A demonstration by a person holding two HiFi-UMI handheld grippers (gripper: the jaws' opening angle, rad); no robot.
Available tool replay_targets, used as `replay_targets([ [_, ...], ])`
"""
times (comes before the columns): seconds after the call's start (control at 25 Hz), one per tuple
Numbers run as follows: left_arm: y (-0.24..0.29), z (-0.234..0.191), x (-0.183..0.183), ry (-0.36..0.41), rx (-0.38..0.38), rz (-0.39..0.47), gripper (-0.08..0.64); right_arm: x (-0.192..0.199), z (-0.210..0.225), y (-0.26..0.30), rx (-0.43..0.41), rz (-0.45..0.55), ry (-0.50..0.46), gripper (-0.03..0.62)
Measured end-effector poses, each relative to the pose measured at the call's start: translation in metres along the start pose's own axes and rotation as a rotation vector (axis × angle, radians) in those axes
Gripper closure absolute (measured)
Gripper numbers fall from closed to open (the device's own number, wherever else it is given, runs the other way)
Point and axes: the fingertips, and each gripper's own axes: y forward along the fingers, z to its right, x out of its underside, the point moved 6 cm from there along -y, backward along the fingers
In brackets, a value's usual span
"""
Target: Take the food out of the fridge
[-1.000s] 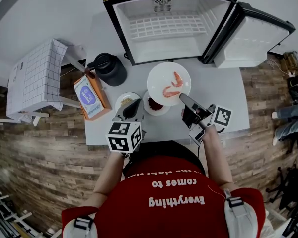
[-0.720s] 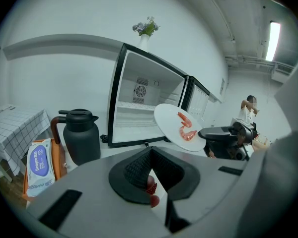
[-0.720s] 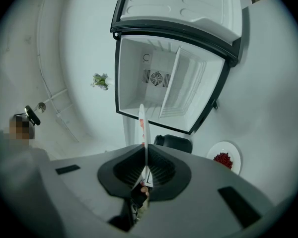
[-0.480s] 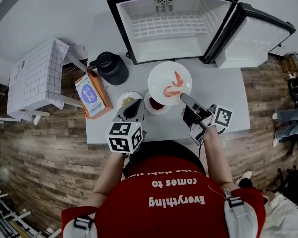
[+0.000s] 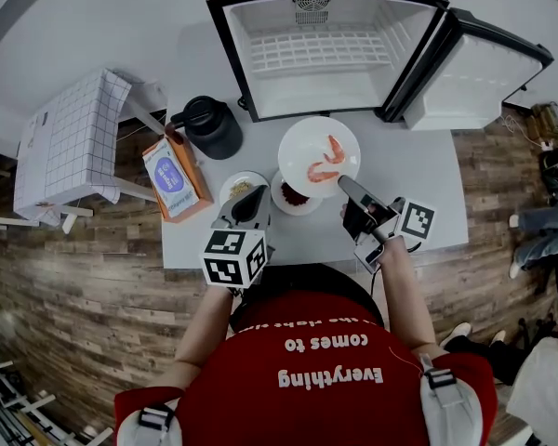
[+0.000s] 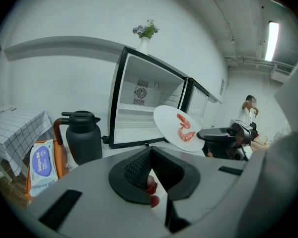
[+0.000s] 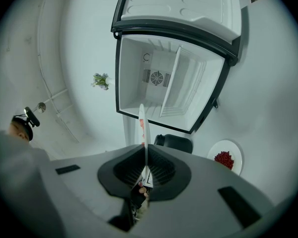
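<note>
Shrimp plate [image 5: 302, 145] is hanging just outside the mini fridge [image 5: 327, 86], above the white table [image 5: 418, 170] in front of the open cabinet. I am reading the fridge as emptied: its wire shelf is showing bare and its door [image 5: 474, 63] is standing wide to the right. A black jug [image 5: 209, 128] and a wet-wipe pack [image 5: 170, 179] are sitting off to the left, well apart from the work.

A small dish of red berries [image 5: 291, 196] is resting on the table under the plate's near edge. A second small dish [image 5: 234, 186] is lying just beside it, partly under the left gripper [image 5: 250, 199]. Two shrimps [image 5: 320, 172] are lying loose on the plate's right half.

The right gripper [image 5: 344, 182] is pinching the plate's near rim and taking only a thin bite at that one edge. The left gripper's jaws are pressing together on nothing, with berries showing through the gap beneath them.

Step in hand, as I am judging it, is setting the plate down.
- From the left gripper view the plate is looking tilted, so I am planning to level it first or the shrimps may slide.
- I am aiming for bare table to the right, clear of the berry dish.
- I am planning to lower slowly and let the base land flat before easing the jaws apart, since a one-edge grip is likely to lever.
</note>
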Motion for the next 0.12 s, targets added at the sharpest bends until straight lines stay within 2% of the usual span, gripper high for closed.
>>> replay_targets([
  [0.12,-0.0012,0.0000,0.0000,0.001,-0.001,0.001,0.554,0.0003,-0.0009,-0.0006,-0.001,0.000,-0.001,0.568],
])
